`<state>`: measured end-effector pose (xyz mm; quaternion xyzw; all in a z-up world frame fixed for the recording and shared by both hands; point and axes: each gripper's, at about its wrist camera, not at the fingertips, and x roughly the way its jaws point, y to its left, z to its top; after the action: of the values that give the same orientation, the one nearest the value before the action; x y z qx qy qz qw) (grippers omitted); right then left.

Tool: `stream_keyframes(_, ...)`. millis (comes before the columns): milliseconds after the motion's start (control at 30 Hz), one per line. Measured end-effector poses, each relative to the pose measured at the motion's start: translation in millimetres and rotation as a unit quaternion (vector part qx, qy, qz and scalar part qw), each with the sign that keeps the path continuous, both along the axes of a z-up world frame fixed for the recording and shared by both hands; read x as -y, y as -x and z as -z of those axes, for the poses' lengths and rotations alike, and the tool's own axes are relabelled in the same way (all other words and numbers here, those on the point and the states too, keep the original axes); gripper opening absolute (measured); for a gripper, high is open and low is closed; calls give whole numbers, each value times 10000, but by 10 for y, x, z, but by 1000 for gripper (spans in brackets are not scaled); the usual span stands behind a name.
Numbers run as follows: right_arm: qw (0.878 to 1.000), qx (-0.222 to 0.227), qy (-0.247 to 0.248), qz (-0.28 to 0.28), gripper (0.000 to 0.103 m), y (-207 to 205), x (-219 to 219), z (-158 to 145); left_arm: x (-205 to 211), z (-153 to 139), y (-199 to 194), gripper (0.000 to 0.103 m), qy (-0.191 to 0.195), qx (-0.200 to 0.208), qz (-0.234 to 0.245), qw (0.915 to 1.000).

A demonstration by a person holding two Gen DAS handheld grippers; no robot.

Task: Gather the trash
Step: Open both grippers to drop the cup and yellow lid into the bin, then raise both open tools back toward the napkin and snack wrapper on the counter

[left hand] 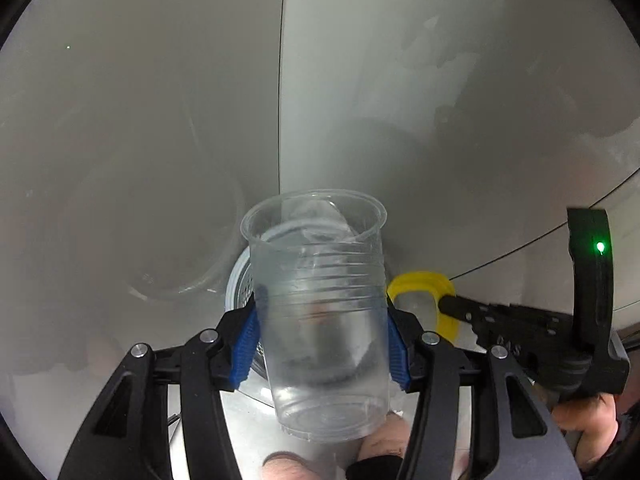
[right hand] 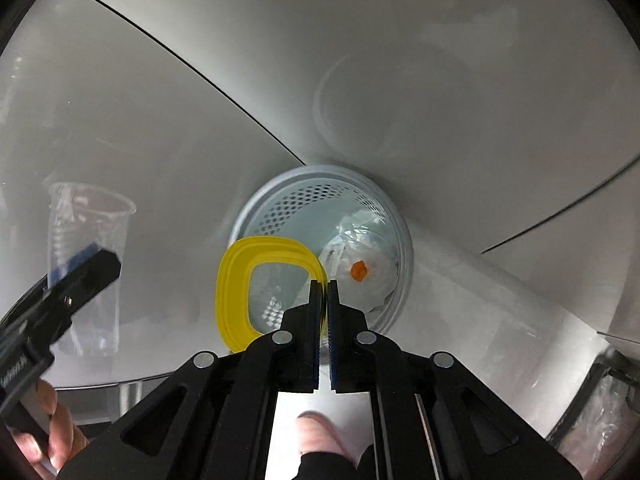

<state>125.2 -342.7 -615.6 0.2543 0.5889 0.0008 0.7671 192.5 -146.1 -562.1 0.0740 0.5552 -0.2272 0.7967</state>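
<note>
Both grippers, left and right, are black with silver round screws and ribbed blue pads; a green light glows on the right one.

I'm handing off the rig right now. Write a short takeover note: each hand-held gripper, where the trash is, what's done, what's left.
Left hand-held gripper: blue pads on a clear plastic cup, held above the bin.
Right hand-held gripper: shut on the rim of a yellow-rimmed lid, over the bin's edge.
Perforated bin: already holds crumpled plastic wrap with an orange spot.
Done: both items picked up and brought to the bin.
Left: release cup and lid into the bin.
</note>
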Motion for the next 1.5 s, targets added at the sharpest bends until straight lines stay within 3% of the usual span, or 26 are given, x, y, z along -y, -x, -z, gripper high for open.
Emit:
stream_keyframes(200, 9997, -206, -104, 13, 3, -193, -112, 459, 52, 413, -109, 54, -117, -243, 44, 9996)
stream_keyframes(367, 9988, -428, -207, 150, 4, -371, -177, 703, 119, 549, -106, 56, -207, -272, 39, 9994)
stream_keyframes(433, 9984, -522, -181, 135, 6, -443, -216, 751, 127, 570, -147, 62, -188, -349, 11, 9992)
stream_keyframes(567, 9990, -412, -73, 130, 22, -497, -186, 676, 113, 526, -153, 70, -261, -378, -101, 9989)
stream_keyframes(733, 9991, -426, 26, 87, 22, -458, -139, 601, 66, 463, -132, 70, -317, -446, -265, 9982)
stream_keyframes(933, 9977, -642, -182, 144, 22, -114, -194, 445, -125, 267, -37, 70, -402, -483, -350, 9974)
stream_keyframes(1033, 9966, -768, -297, 62, 22, 151, -281, 240, -184, -54, 127, 70, -429, -511, -358, 9971)
stream_keyframes(1200, 9959, -826, -363, -70, 22, 539, -329, -484, -238, -909, 357, 70, -505, -232, -272, 9981)
stream_keyframes(1400, 9985, -397, -207, -316, 22, 769, -204, -1849, -262, -2189, 536, 71, -383, 55, -388, 9985)
stream_keyframes(1500, 9983, 6, -5, -579, 25, 762, -129, -2521, -303, -2837, 583, 79, -272, 294, -584, 9975)
